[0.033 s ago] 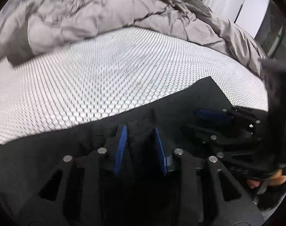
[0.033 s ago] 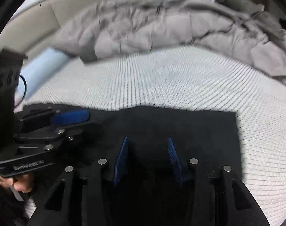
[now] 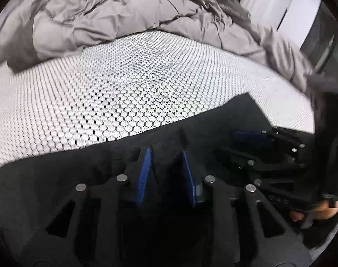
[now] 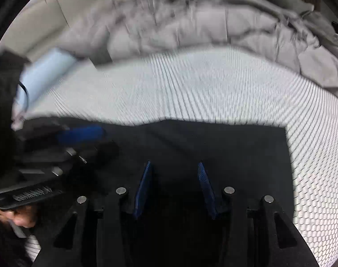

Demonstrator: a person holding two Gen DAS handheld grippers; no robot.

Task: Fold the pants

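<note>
Duvet (image 3: 128, 22) behind pants (image 4: 213, 146) — prob. apart.

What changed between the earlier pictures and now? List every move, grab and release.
Nothing visibly changed. The left gripper, its jaws opening with a fold of cloth between them, and the right gripper are over the black pants as before. The honeycomb mat and grey duvet are where they were.

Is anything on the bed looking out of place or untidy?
Yes: the grey duvet lies crumpled in a heap along the far side of the honeycomb mattress cover, not spread flat. The black pants lie flat with straight edges; nothing spilled or damaged shows.
</note>
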